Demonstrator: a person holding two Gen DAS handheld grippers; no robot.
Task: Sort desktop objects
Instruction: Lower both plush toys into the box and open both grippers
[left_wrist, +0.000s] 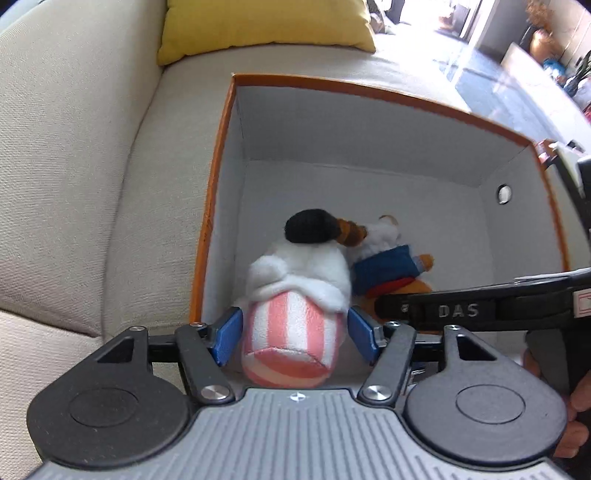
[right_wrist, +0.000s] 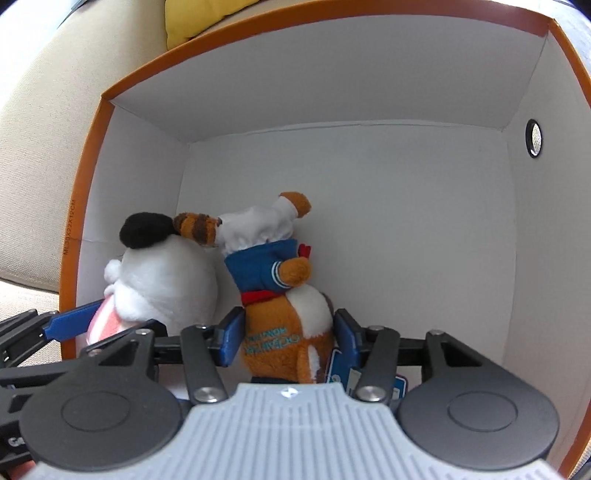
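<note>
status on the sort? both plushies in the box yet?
Done: both toys are down inside the orange-rimmed box. In hand: the left gripper flanks the pink-striped white plush, the right gripper the orange animal plush; whether the pads still press is unclear. Left: let go and pull both grippers out. Nothing else to sort is in view.

Left hand-held gripper (left_wrist: 293, 334): blue fingers (left_wrist: 227, 338) on black linkage arms with silver screws, two round black discs, ribbed grey housing with a small white mark. Right hand-held gripper (right_wrist: 286, 341): same build; its black side bears raised letters "DAS" and a red-outlined label.
</note>
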